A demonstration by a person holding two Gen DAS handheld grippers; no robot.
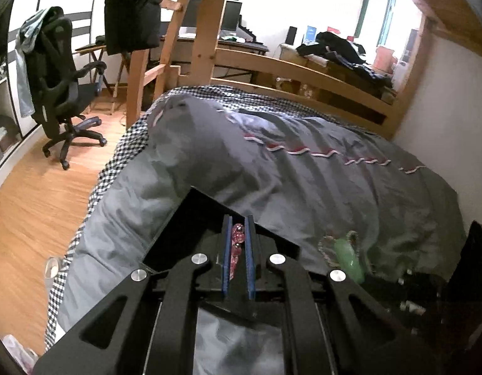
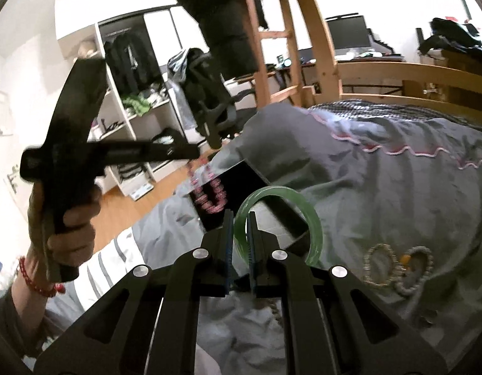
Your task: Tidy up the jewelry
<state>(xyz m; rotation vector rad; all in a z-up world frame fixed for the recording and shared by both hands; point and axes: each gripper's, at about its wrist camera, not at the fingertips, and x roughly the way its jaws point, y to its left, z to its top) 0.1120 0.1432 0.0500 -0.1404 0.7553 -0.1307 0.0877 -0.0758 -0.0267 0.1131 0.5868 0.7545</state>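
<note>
The left gripper (image 1: pixel 237 259) is clamped on a pink bead bracelet (image 1: pixel 235 247) above the black box (image 1: pixel 190 218); in the right view the beads dangle loosely, so a snag on the rim could spill them. The right gripper (image 2: pixel 239 250) pinches the green bangle (image 2: pixel 281 218), held level just near the box. Pale bead bracelets (image 2: pixel 397 265) lie right on the duvet (image 2: pixel 381 193).

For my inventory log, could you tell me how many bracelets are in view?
4: pink bead bracelet in left gripper, green bangle in right gripper, two pale beaded bracelets on the duvet; others may be hidden.
</note>
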